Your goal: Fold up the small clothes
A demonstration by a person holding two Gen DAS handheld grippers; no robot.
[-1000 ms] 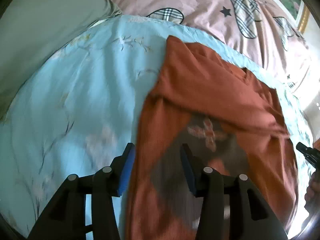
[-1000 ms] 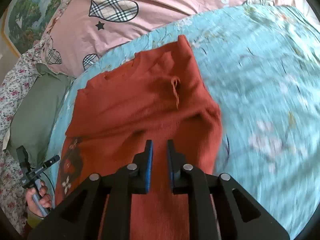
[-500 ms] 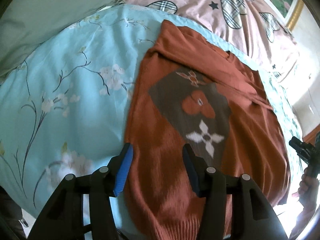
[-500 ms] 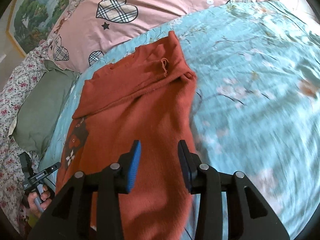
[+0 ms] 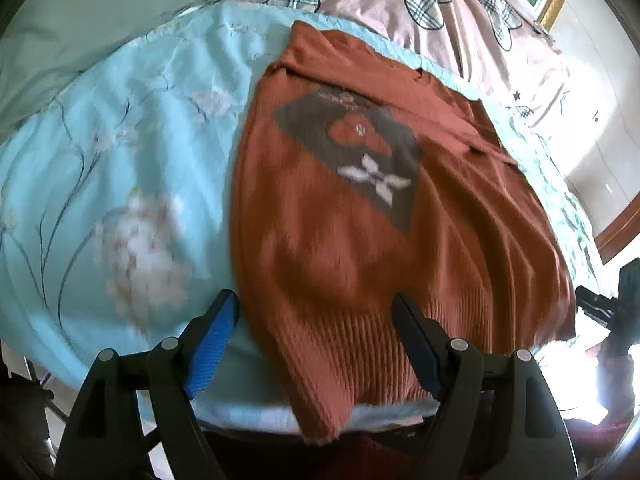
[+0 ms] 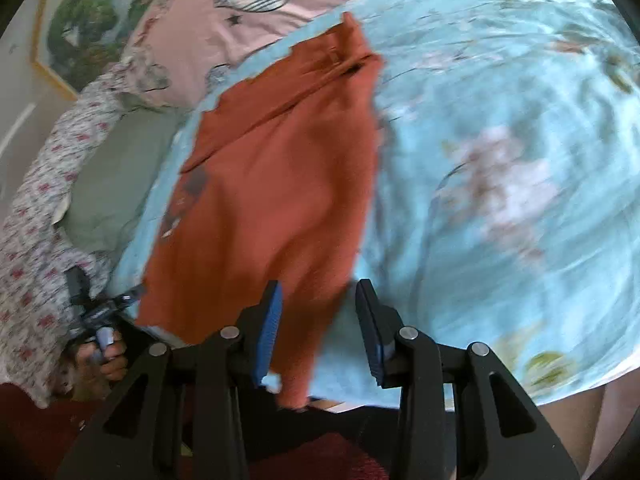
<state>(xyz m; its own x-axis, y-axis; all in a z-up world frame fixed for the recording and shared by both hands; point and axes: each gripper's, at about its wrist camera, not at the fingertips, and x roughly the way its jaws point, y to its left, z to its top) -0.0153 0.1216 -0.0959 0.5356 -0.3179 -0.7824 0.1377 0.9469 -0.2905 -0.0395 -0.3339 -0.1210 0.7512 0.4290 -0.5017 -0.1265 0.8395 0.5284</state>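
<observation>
A rust-orange knit sweater (image 5: 360,216) with a grey patch of flower and heart shapes lies flat on the light blue floral bedspread (image 5: 132,168), its sleeves folded in and its ribbed hem hanging over the near bed edge. My left gripper (image 5: 316,320) is open, its jaws spread wide over the hem's left corner, empty. In the right wrist view the sweater (image 6: 272,184) runs away from me. My right gripper (image 6: 318,320) is open over the hem's right corner, empty.
Pink bedding with plaid hearts (image 5: 440,4) lies at the far end. A grey-green pillow (image 6: 112,184) sits at the left beside a floral sheet (image 6: 36,216). A framed landscape picture (image 6: 84,24) hangs behind. The near bed edge drops to a dark red floor (image 6: 40,432).
Both grippers have drawn back from the sweater's middle to its hem at the near bed edge. The right gripper, nearly shut a second ago, has opened; the left has opened wider.
</observation>
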